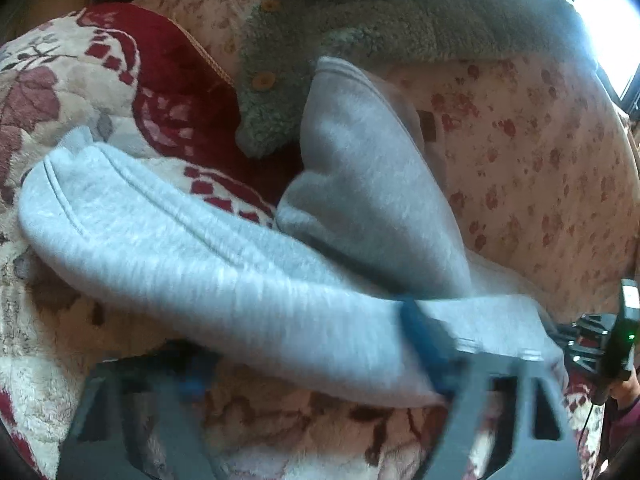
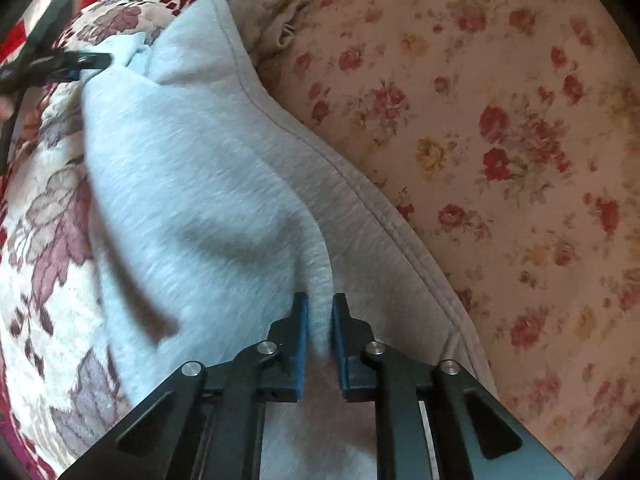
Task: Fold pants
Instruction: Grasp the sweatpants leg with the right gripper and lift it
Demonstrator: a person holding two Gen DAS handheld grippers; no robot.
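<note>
The light grey sweatpants (image 2: 208, 184) lie across the bed, half on the plush red-and-cream floral blanket (image 2: 44, 216) and half on the rose-print sheet (image 2: 520, 140); from my right wrist camera their long axis runs from near my fingers up and away to the left, the stitched hem edge facing the sheet. My right gripper (image 2: 319, 332) is nearly closed, its blue pads pinching a raised ridge of the fabric. My left gripper (image 1: 312, 364) is blurred; one blue pad presses the cloth, but I cannot tell how wide it stands. A grey fleece jacket (image 1: 360, 12) with wooden buttons lies beyond. I can read no label or writing.
</note>
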